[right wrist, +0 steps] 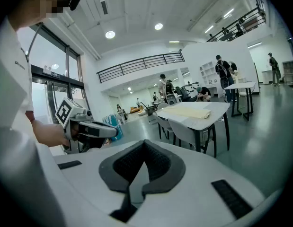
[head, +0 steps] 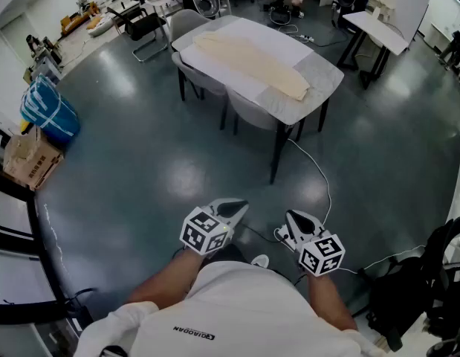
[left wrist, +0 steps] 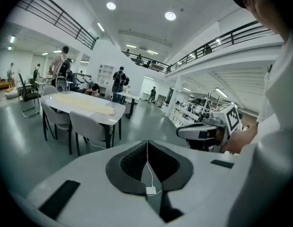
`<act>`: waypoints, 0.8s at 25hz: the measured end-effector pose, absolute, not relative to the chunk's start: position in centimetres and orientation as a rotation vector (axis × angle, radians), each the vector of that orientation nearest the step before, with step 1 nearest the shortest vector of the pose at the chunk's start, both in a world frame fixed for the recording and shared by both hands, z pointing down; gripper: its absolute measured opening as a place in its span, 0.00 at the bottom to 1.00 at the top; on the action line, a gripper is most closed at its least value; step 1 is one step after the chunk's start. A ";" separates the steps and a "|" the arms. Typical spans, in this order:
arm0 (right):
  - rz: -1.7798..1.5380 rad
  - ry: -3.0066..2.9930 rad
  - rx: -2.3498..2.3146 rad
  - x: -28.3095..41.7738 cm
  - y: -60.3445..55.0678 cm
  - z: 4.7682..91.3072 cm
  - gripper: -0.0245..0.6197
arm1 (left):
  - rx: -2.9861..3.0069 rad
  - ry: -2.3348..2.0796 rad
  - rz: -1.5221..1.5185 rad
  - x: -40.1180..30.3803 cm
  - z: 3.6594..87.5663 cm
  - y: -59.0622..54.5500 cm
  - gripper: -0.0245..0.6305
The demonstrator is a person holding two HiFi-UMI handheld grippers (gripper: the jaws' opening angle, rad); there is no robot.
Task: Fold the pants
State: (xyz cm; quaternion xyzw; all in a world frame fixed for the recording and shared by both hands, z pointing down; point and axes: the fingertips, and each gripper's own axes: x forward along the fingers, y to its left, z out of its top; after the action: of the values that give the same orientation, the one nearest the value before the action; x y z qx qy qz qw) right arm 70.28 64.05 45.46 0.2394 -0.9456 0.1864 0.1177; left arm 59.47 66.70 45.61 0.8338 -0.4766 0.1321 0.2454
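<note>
Cream pants (head: 252, 64) lie stretched out flat along a white table (head: 322, 76) far ahead of me across the grey floor. They also show in the left gripper view as pants (left wrist: 84, 104) and in the right gripper view as pants (right wrist: 186, 111). Both grippers are held close to my body, well short of the table. My left gripper (head: 239, 205) has its jaws together with nothing between them, and so has my right gripper (head: 291, 216). In their own views the left gripper (left wrist: 147, 142) and the right gripper (right wrist: 144, 141) show pads meeting at the tips.
Grey chairs (head: 248, 114) stand tucked along the table's near side. A white cable (head: 319, 173) runs over the floor from the table to a plug near my feet. A blue bag (head: 47, 110) and a cardboard box (head: 25, 158) sit at the left, black gear (head: 426, 274) at the right.
</note>
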 end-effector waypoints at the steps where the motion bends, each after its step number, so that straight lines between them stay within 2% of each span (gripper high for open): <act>1: 0.545 -2.767 0.700 70.3 63.9 45.4 0.07 | 2.275 -1.303 0.359 59.5 45.6 66.5 0.09; 20: 0.525 -2.786 0.711 67.4 62.0 44.9 0.07 | 2.301 -1.279 0.370 57.2 45.5 63.6 0.09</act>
State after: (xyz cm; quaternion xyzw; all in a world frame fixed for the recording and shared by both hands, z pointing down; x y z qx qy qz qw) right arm 67.38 62.02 44.91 0.2419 -0.9474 0.1786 0.1092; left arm 57.24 63.63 45.47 0.8404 -0.4671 0.1350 0.2394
